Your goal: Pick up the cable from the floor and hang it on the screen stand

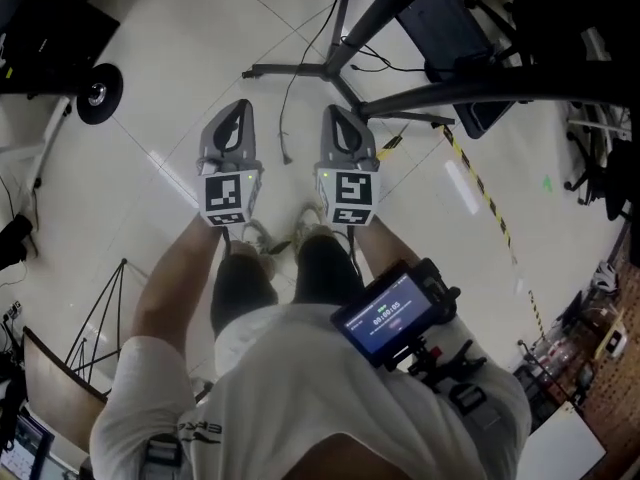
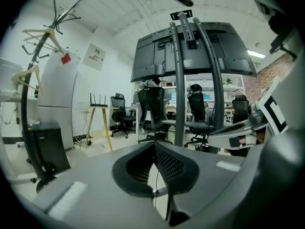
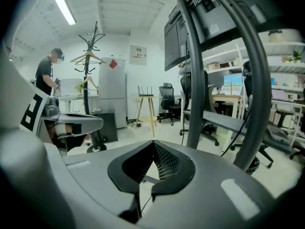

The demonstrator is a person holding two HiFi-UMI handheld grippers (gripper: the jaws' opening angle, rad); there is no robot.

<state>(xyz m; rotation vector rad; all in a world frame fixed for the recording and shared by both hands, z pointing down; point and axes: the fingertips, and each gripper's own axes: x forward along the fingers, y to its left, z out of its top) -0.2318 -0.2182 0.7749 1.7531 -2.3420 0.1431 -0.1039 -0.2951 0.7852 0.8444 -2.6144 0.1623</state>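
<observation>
The left gripper [image 1: 239, 116] was clenched, its jaws meeting tip to tip with nothing caught between them. It was held on the person's side of the screen stand [image 1: 334, 69], short of the stand's base and to the left of it.

The cable [image 1: 283, 120] was lying on the floor on that same near side of the base. It was seen as 1 thin dark line whose long axis ran from the base toward the person, roughly parallel to the 2 grippers. Its free end was placed in the gap between them, so that it lay ahead of and below the tips, not off to either side. Neither hand could be judged clearly nearer, as the line fell about midway.

The right gripper [image 1: 338, 120] was likewise closed on nothing, just short of the base and almost in line with its hub.

The coming move was judged to call for 1 pair of jaws to be opened and brought down across the cable's length.

How high the tips stood over the floor could not be told. The cable's far run was lost among the base legs, and its attachment could not be made out. The stand's top was cut off in the head view.
</observation>
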